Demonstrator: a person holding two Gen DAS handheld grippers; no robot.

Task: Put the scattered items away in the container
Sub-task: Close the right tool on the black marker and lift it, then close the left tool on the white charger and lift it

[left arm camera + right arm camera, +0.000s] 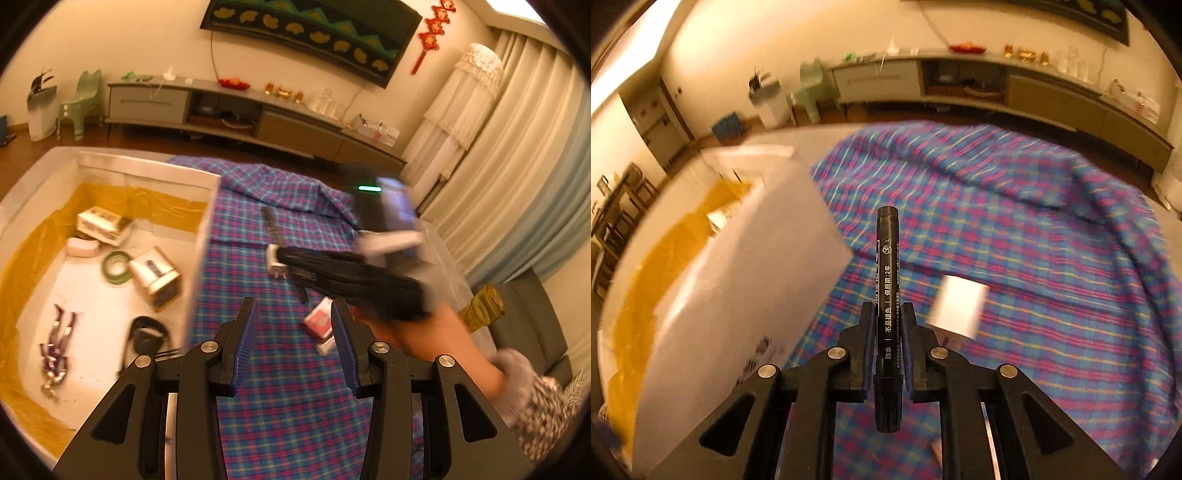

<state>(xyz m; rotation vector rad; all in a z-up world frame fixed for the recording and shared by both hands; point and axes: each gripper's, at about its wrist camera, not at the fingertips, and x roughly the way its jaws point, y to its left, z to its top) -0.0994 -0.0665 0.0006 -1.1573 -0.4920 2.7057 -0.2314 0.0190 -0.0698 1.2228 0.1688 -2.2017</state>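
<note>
My right gripper [888,312] is shut on a black marker pen [887,273] that points forward over the plaid cloth [1034,240]. In the left wrist view the right gripper [351,273] hangs blurred over the cloth, right of the white container [207,229]. My left gripper [293,321] is open and empty above the cloth [288,387], beside the container's right wall. A red-and-white card pack [319,323] and a white charger plug [275,262] lie on the cloth. The container holds small boxes [155,275], a green tape roll [117,266], a toy figure [55,350] and a black item [146,334].
The container [738,277] is lined with yellow plastic [22,266]. A white box [958,308] lies on the cloth ahead of the right gripper. A long TV cabinet [229,110] stands along the far wall, and a green stool [79,107] at the left. Curtains [517,166] hang at the right.
</note>
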